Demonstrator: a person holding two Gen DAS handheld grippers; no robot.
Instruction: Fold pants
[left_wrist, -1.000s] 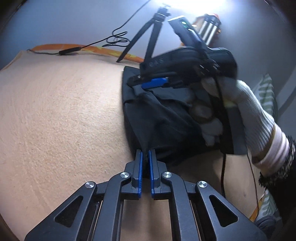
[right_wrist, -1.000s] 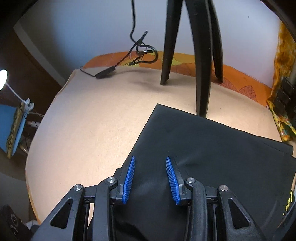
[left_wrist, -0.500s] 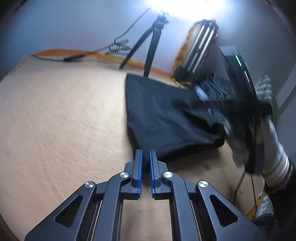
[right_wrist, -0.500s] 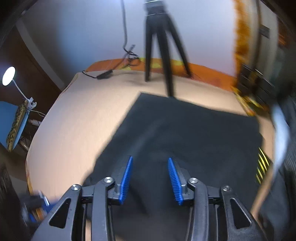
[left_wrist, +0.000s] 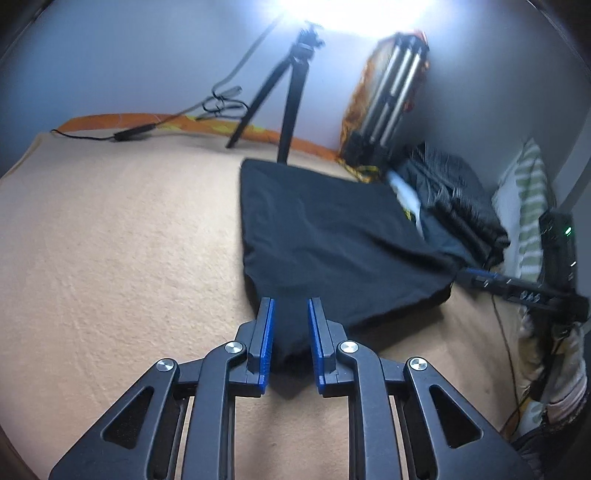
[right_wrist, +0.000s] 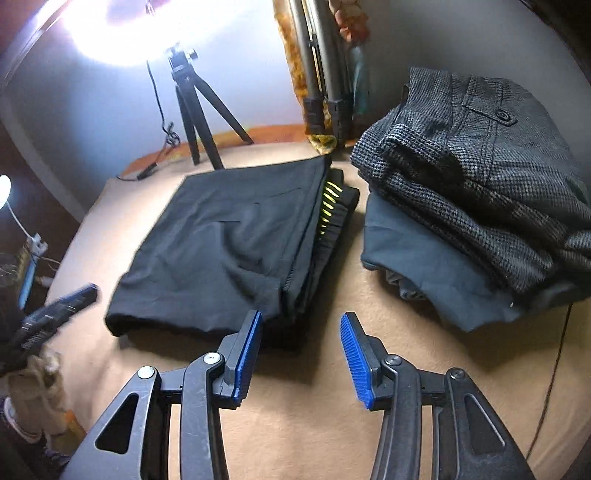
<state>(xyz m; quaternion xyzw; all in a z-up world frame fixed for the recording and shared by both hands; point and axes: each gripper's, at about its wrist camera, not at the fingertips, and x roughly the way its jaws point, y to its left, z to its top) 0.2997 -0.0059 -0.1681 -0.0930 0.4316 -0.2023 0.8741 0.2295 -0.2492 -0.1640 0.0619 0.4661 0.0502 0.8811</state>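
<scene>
The black pants (left_wrist: 325, 236) lie folded in a flat rectangle on the tan blanket; in the right wrist view they (right_wrist: 229, 240) show yellow-green stripes at the folded edge. My left gripper (left_wrist: 291, 310) is open, its blue pads either side of the pants' near corner, the cloth lying loose between them. My right gripper (right_wrist: 301, 325) is wide open and empty, just off the near right corner of the pants. The right gripper (left_wrist: 517, 286) also shows in the left wrist view at the right.
A pile of folded clothes, grey checked trousers (right_wrist: 476, 162) on a dark blue garment (right_wrist: 424, 266), lies right of the pants. A black tripod (left_wrist: 291, 85) and a folded stand (left_wrist: 388, 96) stand at the back wall. A cable (left_wrist: 129, 131) lies at the blanket's far edge.
My left gripper has opened and let go of the pants' corner. My right gripper has pulled back off the pants to their near right corner and opened wider. The pants now lie flat.
</scene>
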